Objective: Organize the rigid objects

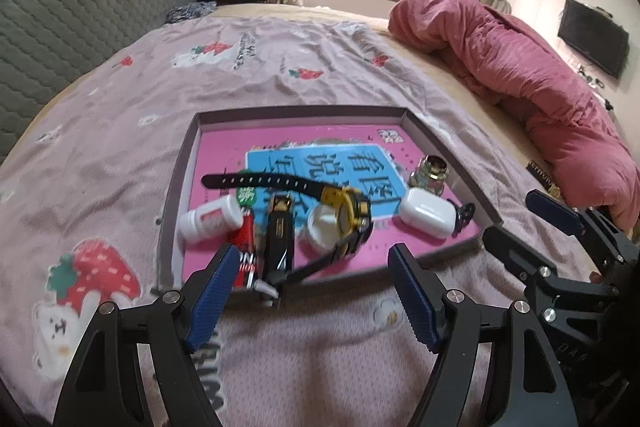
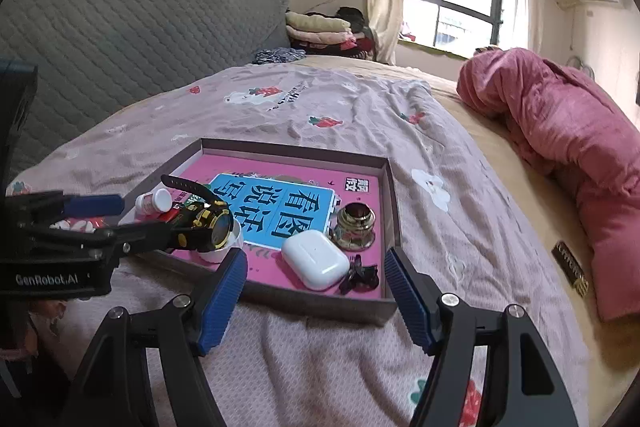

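Late in the sorting, by the look of it: watch (image 1: 348, 215), white case (image 2: 316, 265), brass jar (image 2: 355, 227), pill bottle (image 1: 210, 219) and clippers (image 1: 280, 235) all lay inside the tray (image 2: 390, 195) on the bed (image 1: 300, 355). Left tool (image 1: 310, 291) and right tool (image 2: 314, 297) gaped wide, empty, near the tray's near rim. Next likely straightening the watch. Open blanket all round.

one tray (image 1: 448, 143), one watch (image 1: 352, 215), one earbud case (image 1: 426, 213), two bottles (image 1: 208, 219), one clip (image 2: 360, 277)

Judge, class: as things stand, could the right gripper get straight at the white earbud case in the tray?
Probably yes. The right gripper is open and empty, the white earbud case lies just ahead near the tray's front rim, uncovered; only the black clip sits close beside it.
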`<state>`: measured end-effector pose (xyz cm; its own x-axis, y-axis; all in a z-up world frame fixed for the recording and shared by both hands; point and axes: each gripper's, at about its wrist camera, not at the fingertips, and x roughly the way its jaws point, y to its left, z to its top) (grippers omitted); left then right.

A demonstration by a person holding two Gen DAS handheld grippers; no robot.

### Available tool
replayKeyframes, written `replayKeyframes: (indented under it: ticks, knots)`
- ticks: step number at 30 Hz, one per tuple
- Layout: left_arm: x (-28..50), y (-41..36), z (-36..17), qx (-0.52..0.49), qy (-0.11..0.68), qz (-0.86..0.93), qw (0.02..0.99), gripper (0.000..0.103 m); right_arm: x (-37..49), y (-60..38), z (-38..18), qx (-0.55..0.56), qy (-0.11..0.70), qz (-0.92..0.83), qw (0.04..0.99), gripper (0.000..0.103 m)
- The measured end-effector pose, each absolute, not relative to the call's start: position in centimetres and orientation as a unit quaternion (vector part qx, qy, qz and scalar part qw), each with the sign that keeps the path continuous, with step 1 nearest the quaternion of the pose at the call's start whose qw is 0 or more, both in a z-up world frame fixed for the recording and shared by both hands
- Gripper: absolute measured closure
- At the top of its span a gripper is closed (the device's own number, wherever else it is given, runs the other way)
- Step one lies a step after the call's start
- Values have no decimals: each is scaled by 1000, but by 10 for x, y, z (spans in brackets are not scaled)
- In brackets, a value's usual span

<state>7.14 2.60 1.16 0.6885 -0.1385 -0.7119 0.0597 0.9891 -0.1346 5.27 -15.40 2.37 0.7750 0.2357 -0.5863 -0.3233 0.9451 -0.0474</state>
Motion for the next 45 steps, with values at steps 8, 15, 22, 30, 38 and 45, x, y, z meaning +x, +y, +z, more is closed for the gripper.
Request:
replayKeyframes:
  ticks: [8,15,22,30,38,45]
  knots:
    - [41,26,21,-32,387,-28,921,25,35,-172,24,-25,323,133,937,32]
    - [17,32,21,-52,401,-15,914,25,22,-180,26,-19,330,122,936,32]
    - [6,28,25,-46,406,-3,913,25,9,-182,29,-17,333,118,935,32]
    - [-5,33,30,-72,408,-2,910,25,-8,-179,35,-9,336,125,934,32]
    - [-3,36,22,-85,420,0,904,25,-16,-172,35,-12,335,126,934,32]
    - [-9,34,21,-73,430,9,900,25,-22,-166,34,-14,334,135,933,32]
